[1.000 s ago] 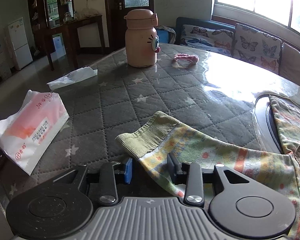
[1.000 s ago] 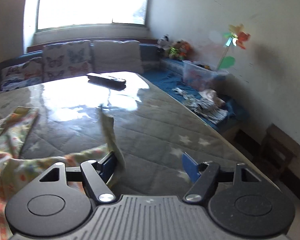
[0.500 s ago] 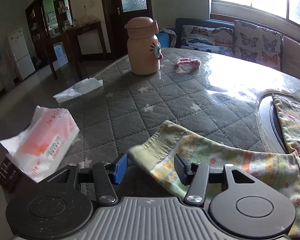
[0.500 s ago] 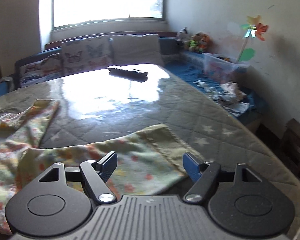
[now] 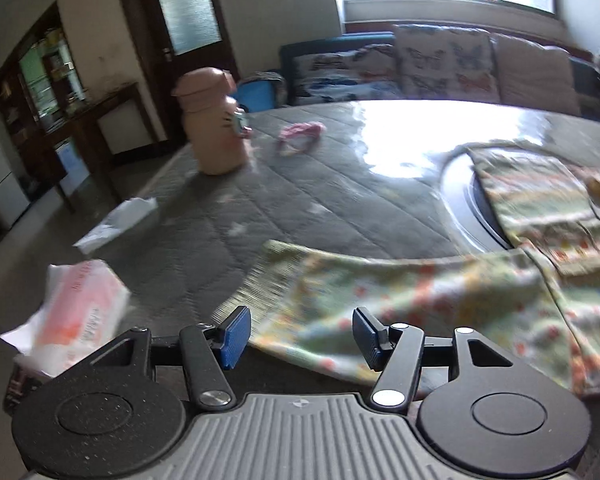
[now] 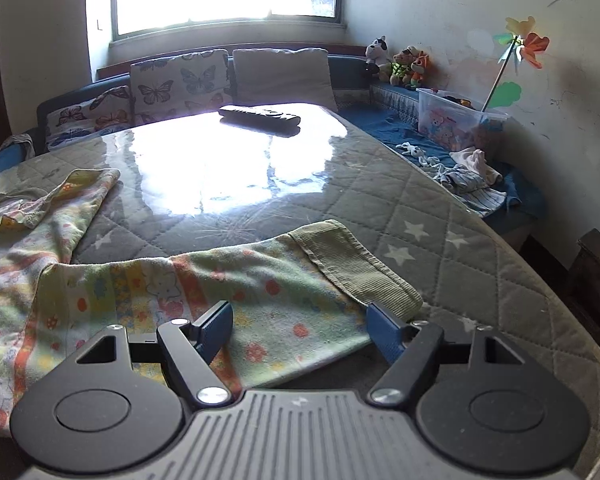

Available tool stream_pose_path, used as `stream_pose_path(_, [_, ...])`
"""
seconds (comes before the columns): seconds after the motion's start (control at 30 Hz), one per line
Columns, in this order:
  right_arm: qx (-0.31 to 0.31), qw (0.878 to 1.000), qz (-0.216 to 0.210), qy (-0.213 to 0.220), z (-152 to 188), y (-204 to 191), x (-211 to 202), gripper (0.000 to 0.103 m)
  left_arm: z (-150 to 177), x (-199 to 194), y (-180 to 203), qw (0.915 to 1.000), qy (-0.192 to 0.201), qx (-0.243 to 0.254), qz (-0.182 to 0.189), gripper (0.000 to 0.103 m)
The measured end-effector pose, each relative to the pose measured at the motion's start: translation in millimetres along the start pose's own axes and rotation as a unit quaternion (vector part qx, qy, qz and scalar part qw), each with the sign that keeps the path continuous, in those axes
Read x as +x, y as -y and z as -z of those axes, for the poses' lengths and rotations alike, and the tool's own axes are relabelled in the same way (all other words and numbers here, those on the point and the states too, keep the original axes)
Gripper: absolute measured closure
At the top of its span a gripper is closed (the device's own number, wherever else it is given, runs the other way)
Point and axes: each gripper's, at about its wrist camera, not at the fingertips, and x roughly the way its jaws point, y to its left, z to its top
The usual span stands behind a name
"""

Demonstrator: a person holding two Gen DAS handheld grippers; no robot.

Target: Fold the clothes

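Note:
A child's patterned garment [image 5: 399, 292] with green ribbed cuffs lies spread flat on the grey quilted table [image 5: 300, 184]. In the left wrist view my left gripper [image 5: 300, 338] is open and empty, just above one sleeve near its cuff [image 5: 252, 284]. In the right wrist view my right gripper [image 6: 300, 332] is open and empty over the other sleeve [image 6: 236, 288], close to its green cuff [image 6: 351, 264]. The garment's body [image 6: 16, 248] lies to the left in that view. The left wrist view is blurred.
On the left side stand a pink bottle [image 5: 214, 120], a pink hair band [image 5: 300, 136], a loose tissue [image 5: 116, 224] and a tissue pack [image 5: 76, 312]. A black remote [image 6: 260, 114] lies at the far end. A sofa with cushions [image 6: 180, 84] runs behind the table.
Both grippers have opened wider and let go of the sleeves, which now lie flat on the table. The left gripper has swung to the right; the right one has pulled back a little.

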Motion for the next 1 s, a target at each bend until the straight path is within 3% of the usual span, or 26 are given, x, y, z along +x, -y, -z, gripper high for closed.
stream_pose_path(0.27, [0.005,1.000,0.003,0.000,3.4,1.1,-6.5,0.027,11.3,21.1,-5.5,0.9992,-0.024,-0.029,-0.012,0.043])
stream_pose_path(0.43, [0.005,1.000,0.009,-0.001,2.5,-0.8,-6.3,0.027,13.7,26.9,-12.2,0.9991,-0.015,-0.037,-0.017,0.044])
stream_pose_path(0.77, [0.008,1.000,0.006,-0.002,2.3,-0.3,-6.0,0.027,11.6,39.8,-29.2,0.9969,0.000,-0.047,-0.062,0.044])
stream_pose_path(1.0, [0.010,1.000,0.010,-0.001,-2.1,-4.4,-0.8,0.026,-3.5,56.4,-32.7,0.9961,0.002,-0.031,-0.083,0.044])
